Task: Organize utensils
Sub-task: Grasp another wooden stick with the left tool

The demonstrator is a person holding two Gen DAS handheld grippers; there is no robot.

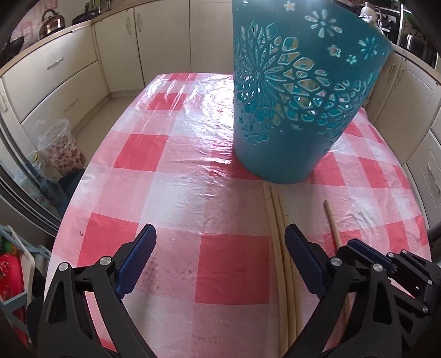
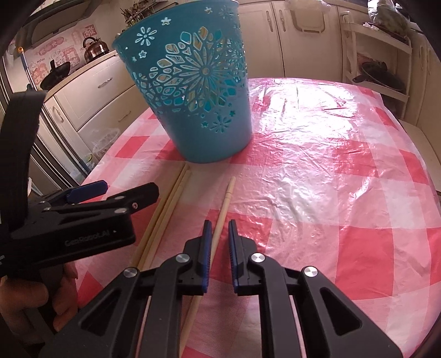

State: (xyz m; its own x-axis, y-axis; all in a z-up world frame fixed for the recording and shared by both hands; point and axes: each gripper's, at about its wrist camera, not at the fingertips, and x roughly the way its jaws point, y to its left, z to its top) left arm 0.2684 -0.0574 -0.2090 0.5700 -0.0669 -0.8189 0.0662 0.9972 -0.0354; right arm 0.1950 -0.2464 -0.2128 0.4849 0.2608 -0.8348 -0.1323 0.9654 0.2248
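Far left, a kettle (image 1: 51, 23) sits on the counter, and a clear-lined bin (image 1: 60, 146) stands on the floor beside the table. The table wears a red-and-white check cloth (image 1: 171, 154) under wrinkled plastic.

My left claw (image 1: 220, 230) hangs over that cloth with its jaws spread wide and nothing between them, only bare checks below. From the right wrist camera I can see a hand (image 2: 24, 297) wrapped round its grip.

Just beside its right finger lies a bundle (image 1: 278, 234) of pale chopsticks, 3 I think, though they lie so close together that the count is hard to call. They lie flat and side by side. Their far ends come up near the foot of the basket (image 1: 289, 110), a teal tub with cut-out flowers that stands upright on the cloth.

Right of the bundle, and apart from it, 1 more chopstick (image 2: 224, 201) lies flat, also pointing toward the basket.

My right claw (image 2: 220, 224) is down over this single stick, jaws drawn in to a narrow slot. The stick runs between them, hard by the left pad, with a gap showing on the right pad's side, so it is not pinched.

Right of that the cloth is bare and glaring.
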